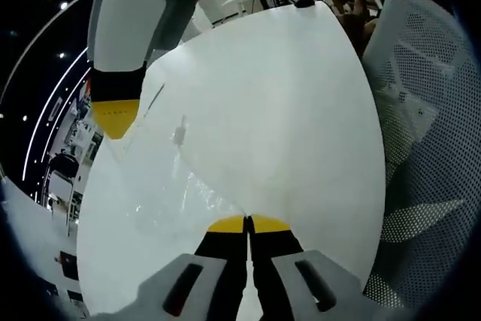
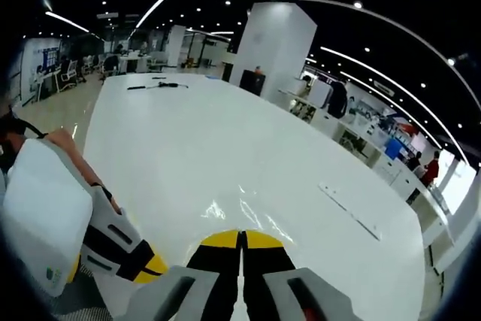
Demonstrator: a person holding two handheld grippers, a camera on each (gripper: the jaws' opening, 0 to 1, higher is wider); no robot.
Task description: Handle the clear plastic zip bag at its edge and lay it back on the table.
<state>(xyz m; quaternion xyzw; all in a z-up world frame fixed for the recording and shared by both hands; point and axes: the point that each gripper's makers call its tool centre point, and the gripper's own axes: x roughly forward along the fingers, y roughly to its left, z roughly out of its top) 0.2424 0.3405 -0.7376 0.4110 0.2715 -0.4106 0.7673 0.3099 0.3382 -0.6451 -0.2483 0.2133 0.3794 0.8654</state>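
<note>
The clear plastic zip bag (image 1: pixel 176 174) hangs stretched over the white table (image 1: pixel 301 110), its zip strip showing as a thin dark line. My left gripper (image 1: pixel 247 225) is shut on one edge of the bag, yellow tips pressed together. My right gripper (image 1: pixel 115 119) comes in at the upper left and pinches the bag's far edge. In the right gripper view, my right gripper (image 2: pixel 242 240) is shut, and glints of the bag (image 2: pixel 244 212) lie just past its tips. The left gripper (image 2: pixel 150 267) shows at the lower left, held by a hand.
A white mesh chair (image 1: pixel 428 148) stands beside the table. A thin white strip (image 2: pixel 349 210) lies on the tabletop, and dark items (image 2: pixel 158 86) sit at its far end. A white pillar (image 2: pixel 274 43) and desks with people stand beyond.
</note>
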